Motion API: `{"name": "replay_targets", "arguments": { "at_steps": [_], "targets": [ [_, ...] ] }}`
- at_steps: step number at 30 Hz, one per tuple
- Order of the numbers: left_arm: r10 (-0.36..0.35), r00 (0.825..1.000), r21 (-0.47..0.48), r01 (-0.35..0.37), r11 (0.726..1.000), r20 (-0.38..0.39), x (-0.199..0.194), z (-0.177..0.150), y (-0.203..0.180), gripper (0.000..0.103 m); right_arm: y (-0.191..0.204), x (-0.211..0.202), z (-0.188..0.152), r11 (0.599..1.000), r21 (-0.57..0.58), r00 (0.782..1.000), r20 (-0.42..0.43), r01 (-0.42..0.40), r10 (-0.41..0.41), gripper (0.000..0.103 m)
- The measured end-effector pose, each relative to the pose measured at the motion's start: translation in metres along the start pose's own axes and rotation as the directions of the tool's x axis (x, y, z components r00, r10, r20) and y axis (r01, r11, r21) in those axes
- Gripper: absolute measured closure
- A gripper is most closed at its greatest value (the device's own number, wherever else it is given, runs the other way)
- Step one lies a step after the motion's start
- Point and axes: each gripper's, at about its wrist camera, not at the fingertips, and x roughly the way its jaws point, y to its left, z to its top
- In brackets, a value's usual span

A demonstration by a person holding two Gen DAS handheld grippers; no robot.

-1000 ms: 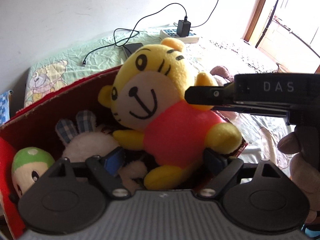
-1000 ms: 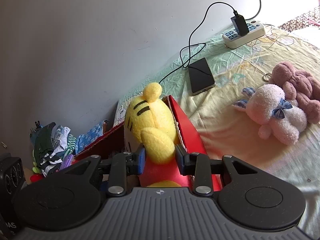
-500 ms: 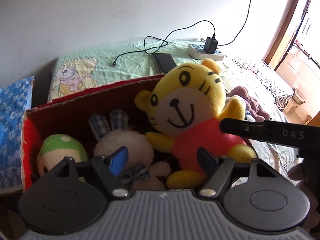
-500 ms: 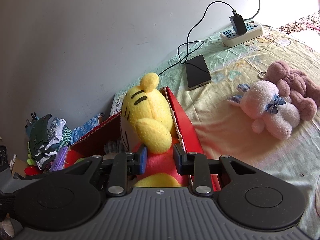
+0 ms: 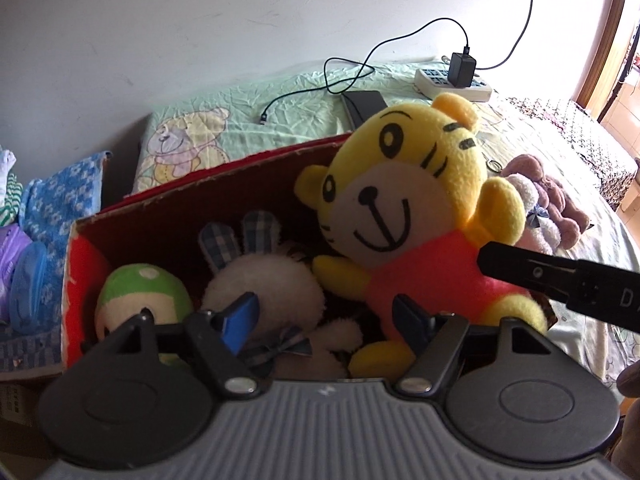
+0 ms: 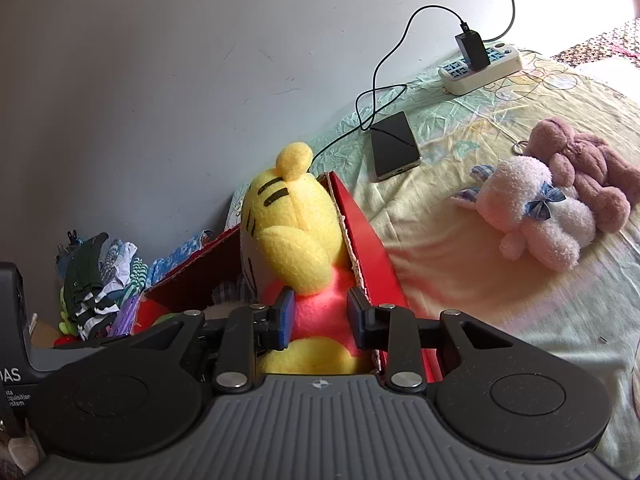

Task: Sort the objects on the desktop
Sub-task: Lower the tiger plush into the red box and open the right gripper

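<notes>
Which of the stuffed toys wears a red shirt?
The yellow tiger in the red box; the white rabbit and green-capped doll beside it wear none.

"DAS" on left claw [image 6: 12,374] housing

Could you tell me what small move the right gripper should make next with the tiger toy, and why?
Probably open the right gripper: the tiger toy already sits inside the red box beside the white rabbit, so only release and retreat seem left.

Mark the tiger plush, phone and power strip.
tiger plush [image 5: 384,200], left wrist view, on its face
phone [image 6: 394,146], right wrist view, on its screen
power strip [image 6: 486,68], right wrist view, on its white body
</notes>
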Motion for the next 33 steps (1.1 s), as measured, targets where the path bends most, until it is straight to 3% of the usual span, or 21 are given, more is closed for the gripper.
{"name": "replay_targets", "arguments": {
  "at_steps": [15,33],
  "targets": [
    [0.116,0.993,-0.040,-0.116,0.992,-0.016,-0.007,0.000,0.002,0.018,0.006,-0.003,-0.001,0.997,-0.070,1.000,0.022,0.019,-0.018,0.071],
    [0.191,0.981,-0.075,-0.192,0.979,-0.014,-0.010,0.003,0.003,0.012,0.011,-0.007,0.002,0.990,-0.140,0.999,0.017,0.030,-0.028,0.071]
  ]
}}
